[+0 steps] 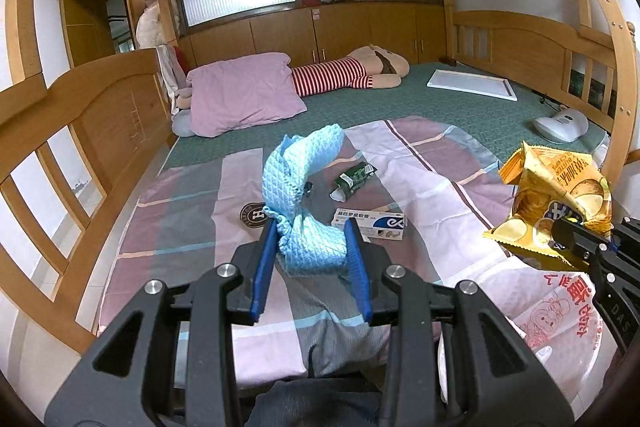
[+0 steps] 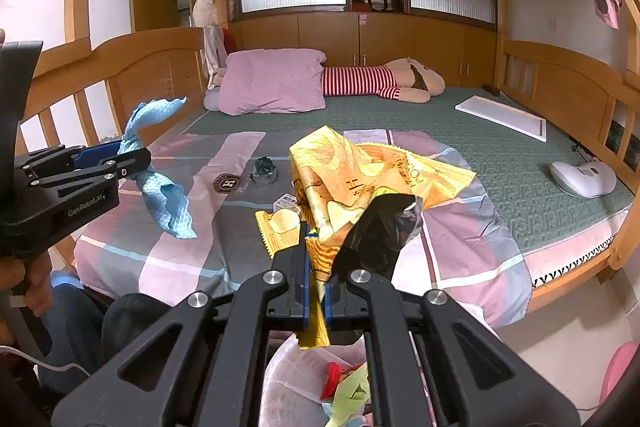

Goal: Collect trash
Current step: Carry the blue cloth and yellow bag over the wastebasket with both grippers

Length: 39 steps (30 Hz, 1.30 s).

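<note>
The left hand-held gripper [image 1: 312, 231] was partly closed, its blue fingers [image 1: 266, 267] pinching a crumpled blue cloth [image 1: 298, 183] held above the bed [image 1: 460, 99]. The right hand-held gripper [image 2: 316, 267] was nearly shut on a yellow chip bag [image 2: 360, 171], raised over a plastic bag [image 2: 296, 379] of rubbish. A white box [image 1: 370, 223] and a green wrapper [image 1: 354, 179] lay on the checked quilt [image 1: 192, 211].

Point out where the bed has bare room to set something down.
Free: the green mattress between the pink pillow and the white board. Crowded: the quilt's middle, with the green wrapper and the medicine box.
</note>
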{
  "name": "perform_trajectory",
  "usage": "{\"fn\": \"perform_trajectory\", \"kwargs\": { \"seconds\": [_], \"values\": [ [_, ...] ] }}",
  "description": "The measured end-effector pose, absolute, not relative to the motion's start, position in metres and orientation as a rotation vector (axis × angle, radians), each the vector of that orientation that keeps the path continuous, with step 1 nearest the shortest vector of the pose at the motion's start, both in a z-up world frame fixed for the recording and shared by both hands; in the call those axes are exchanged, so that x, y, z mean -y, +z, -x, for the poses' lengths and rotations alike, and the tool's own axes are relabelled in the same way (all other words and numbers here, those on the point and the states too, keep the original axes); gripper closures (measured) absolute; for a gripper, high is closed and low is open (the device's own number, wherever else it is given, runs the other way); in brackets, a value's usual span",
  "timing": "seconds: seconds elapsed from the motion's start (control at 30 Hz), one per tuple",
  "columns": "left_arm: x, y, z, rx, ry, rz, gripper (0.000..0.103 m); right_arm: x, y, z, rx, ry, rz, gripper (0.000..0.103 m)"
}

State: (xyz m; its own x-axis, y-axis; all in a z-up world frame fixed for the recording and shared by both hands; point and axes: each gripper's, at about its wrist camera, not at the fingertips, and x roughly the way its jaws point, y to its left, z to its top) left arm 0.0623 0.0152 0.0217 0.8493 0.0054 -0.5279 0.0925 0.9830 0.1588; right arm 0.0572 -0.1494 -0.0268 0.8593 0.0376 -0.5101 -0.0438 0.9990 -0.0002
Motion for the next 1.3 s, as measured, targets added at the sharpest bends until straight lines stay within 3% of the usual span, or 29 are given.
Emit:
{"fn": "perform_trajectory", "kwargs": {
  "seconds": [0.5,1.1,1.13,1.2,1.23,1.3],
  "values": [
    [-0.029,-0.002,-0.058,-0.615,-0.053,-0.136,0.068,0.174,-0.076,-0.044,-0.715,-0.038,0.047,0.097],
    [0.017,-0.028,-0.062,-0.717,-0.268,-0.154,0.068,0.232,-0.150,-0.017,-0.958,-0.162,-0.074,0.097],
    [0.020,-0.029,-0.063,-0.722,-0.278,-0.156,0.068,0.233,-0.152,-0.017,-0.967,-0.161,-0.082,0.094],
    [0.026,-0.031,-0.063,-0.728,-0.286,-0.168,0.068,0.233,-0.154,-0.014,-0.971,-0.161,-0.088,0.074],
    [0.027,-0.032,-0.063,-0.730,-0.291,-0.169,0.068,0.234,-0.154,-0.012,-0.960,-0.155,-0.092,0.060],
    [0.031,-0.034,-0.065,-0.741,-0.304,-0.170,0.068,0.234,-0.150,-0.007,-0.925,-0.149,-0.080,0.053]
  ]
}}
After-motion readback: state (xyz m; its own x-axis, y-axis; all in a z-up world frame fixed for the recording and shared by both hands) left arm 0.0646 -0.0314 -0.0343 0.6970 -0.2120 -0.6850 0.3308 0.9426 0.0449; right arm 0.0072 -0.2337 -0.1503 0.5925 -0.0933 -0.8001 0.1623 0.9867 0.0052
